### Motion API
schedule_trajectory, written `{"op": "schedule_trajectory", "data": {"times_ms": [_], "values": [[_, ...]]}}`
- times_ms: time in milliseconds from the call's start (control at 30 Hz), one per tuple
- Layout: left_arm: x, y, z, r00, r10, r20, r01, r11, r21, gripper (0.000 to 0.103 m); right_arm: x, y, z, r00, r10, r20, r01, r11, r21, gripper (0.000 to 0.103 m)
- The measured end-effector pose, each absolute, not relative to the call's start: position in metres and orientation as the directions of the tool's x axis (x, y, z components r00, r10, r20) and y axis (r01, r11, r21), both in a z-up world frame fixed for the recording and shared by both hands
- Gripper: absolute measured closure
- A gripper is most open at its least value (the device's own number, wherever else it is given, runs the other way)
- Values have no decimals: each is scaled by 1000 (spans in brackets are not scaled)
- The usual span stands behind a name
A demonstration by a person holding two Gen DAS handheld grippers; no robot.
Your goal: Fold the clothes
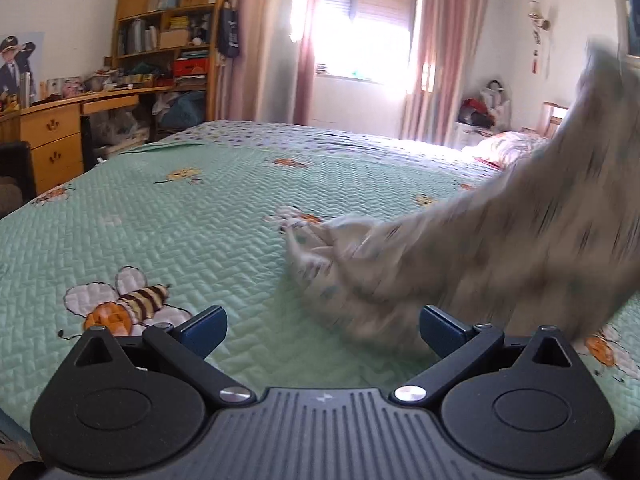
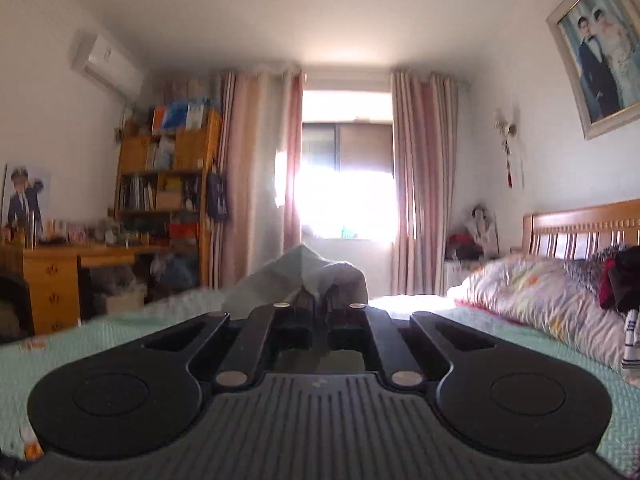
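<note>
A pale patterned garment [image 1: 500, 240] rises, blurred, from the green bed cover toward the upper right of the left wrist view, its lower end bunched on the bed. My left gripper [image 1: 322, 330] is open just above the cover, its blue pads [image 1: 206, 326] wide apart, with nothing between them; the cloth's lower end lies close to the right pad. In the right wrist view my right gripper [image 2: 320, 312] is shut on a fold of the garment [image 2: 308, 272], which peaks above the closed fingers. The gripper points nearly level across the room.
The bed [image 1: 180, 232] has a green quilted cover with bee prints. A pillow and dark clothes [image 2: 540, 292] lie by the wooden headboard at right. A desk and bookshelf [image 1: 160, 40] stand at left, a curtained window [image 2: 344, 200] straight ahead.
</note>
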State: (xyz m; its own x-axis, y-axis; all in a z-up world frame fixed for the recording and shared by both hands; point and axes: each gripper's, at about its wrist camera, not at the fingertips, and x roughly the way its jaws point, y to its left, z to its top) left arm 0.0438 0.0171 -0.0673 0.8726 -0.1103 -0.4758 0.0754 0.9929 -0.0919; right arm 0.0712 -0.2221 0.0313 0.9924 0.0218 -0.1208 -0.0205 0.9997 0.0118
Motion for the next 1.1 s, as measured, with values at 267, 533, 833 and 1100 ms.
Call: {"op": "schedule_trajectory", "data": {"times_ms": [267,533,833,1100], "values": [[34,8,-74,828,-182,-530,160,983,-87,2,43,-248,-77,848,-70,-526,132,988,81,49],[32,-24,-89,795,-255,-551,278,960,-43,2,13,-290,-52,941,-38,-337,158,927,339,14],[13,-82,-118,770,-339,-541,506,841,193,8,52,-295,-110,820,177,-544,160,842,515,13],[22,-104,-152,736,-302,-606,538,804,252,1,46,-315,-117,835,210,-509,180,768,614,13]]}}
